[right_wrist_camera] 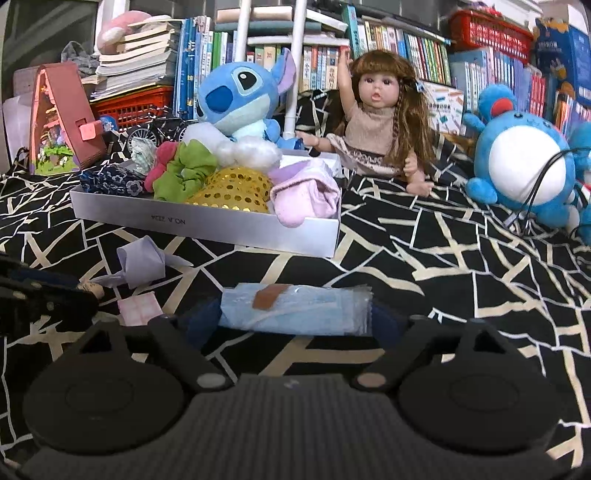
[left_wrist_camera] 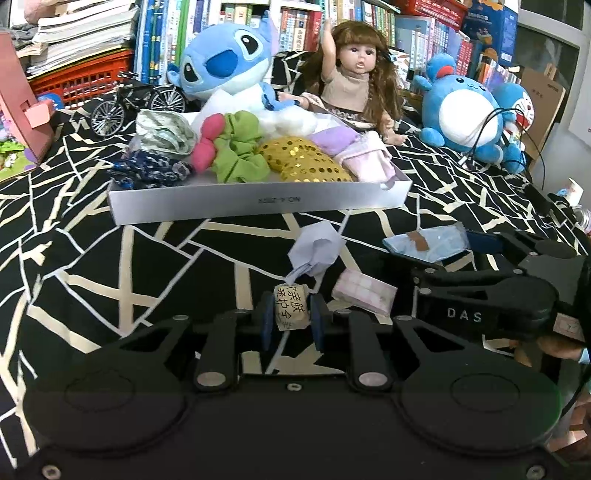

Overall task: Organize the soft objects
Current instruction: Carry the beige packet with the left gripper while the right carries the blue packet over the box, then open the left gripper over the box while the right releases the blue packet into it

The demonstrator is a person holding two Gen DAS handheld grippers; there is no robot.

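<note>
Left gripper: jaws narrow, clamped on a small tan packet printed with dark characters. Packet held low over the black cloth with pale crack lines. Pale lilac fabric piece just beyond the packet, trailing a twisted strip toward it; contact between the two not clear. Pink-and-white checked pack lying on the cloth immediately right of the left jaws.

Right gripper: jaws fairly wide, set at either end of a light blue plastic-wrapped pack bearing a brown strip. Pad contact with the pack ends not determinable; fingertips largely hidden behind the pack. No earlier picture available for comparison.

Grey shallow tray positioned beyond both grippers on the cloth. Contents, left to right in the left wrist view: dark blue patterned fabric hanging over the near-left corner, pale green printed cloth, pink bundle, green scrunchie, gold sequinned item, lilac and pale pink cloths at the right end, white fluff at the rear.

Behind the tray: blue plush alien, long-haired doll with one arm raised, round blue-and-white plush well off to the right. Miniature bicycle left of the tray. Bookshelves across the background.
</note>
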